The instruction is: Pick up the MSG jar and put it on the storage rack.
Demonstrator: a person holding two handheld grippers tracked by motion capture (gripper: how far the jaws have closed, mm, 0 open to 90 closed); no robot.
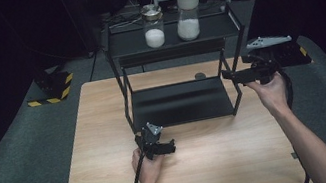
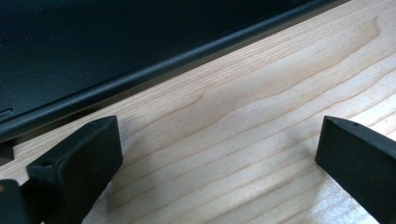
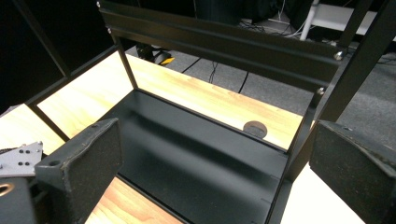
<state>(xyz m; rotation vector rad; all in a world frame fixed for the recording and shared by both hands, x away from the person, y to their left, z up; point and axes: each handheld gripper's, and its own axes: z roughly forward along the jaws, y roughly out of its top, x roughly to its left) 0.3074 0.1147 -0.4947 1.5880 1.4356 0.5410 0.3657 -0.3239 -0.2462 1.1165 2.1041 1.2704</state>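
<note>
With both the left gripper (image 1: 169, 146) and right gripper (image 1: 227, 75) wide open and empty, the right could knock the rack (image 1: 179, 103) post at the desk's right edge.

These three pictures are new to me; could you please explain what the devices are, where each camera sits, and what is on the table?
A person holds a hand-held two-jaw gripper in each hand. The high view looks down from above: the left gripper rests low on the wooden table, and the right gripper is raised beside a black two-tier shelf rack. Two jars of white powder, a metal-lidded jar and a white-lidded jar, stand on the top shelf. The other two pictures come from cameras riding on the grippers, looking along their black jaws. Both grippers are open and hold nothing; the lower shelf is bare.
</note>
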